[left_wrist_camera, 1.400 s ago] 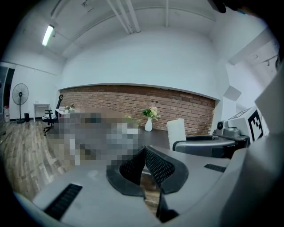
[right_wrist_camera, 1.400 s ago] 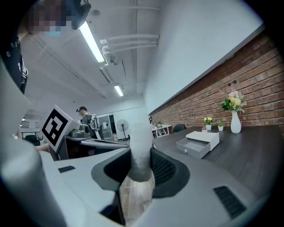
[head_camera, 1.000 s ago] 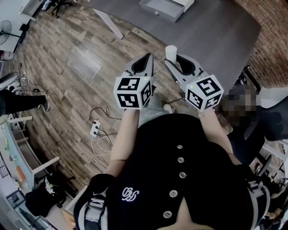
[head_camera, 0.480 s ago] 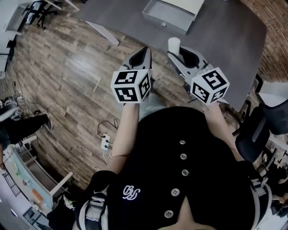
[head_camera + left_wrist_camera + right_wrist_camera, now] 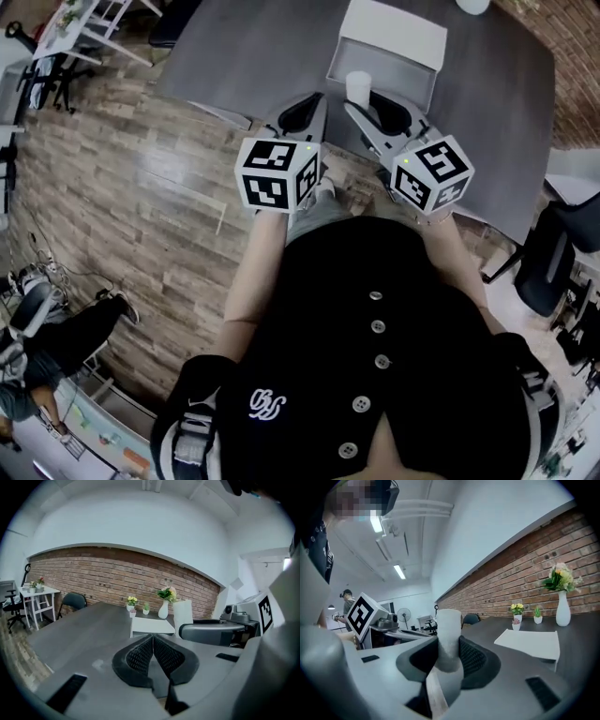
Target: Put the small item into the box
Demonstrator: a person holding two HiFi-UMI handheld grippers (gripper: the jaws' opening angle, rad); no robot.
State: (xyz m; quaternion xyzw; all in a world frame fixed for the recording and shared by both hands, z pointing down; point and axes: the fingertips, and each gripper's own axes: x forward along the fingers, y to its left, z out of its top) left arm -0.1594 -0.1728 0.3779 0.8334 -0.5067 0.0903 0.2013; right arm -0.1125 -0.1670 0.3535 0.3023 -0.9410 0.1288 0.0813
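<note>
Small item (image 5: 449, 631): short white cylinder, matte, foam-like grain, standing upright; right gripper (image 5: 448, 654) is clamped on its lower half, upper half sticks up above the jaws; it is held in the air, clear of the bench (image 5: 473, 89).
Left gripper (image 5: 153, 645): jaws pressed together, nothing between them; it sits just beside the right one, both out in front of the person (image 5: 375, 356).
Box (image 5: 394, 33): white, shallow, rectangular, lying on the grey bench; the part of its inside that shows from the head view is plain grey; contents can't be made out.
In the head view the cylinder overlaps the box's near edge; from the right gripper view the box lies ahead and to the right, apart from the item.
Past the box, by the brick wall (image 5: 117, 578): white vase (image 5: 562, 609) with flowers; small flower pots (image 5: 517, 620) near it, all on the bench.
Wood floor (image 5: 141, 187) left of the bench.
</note>
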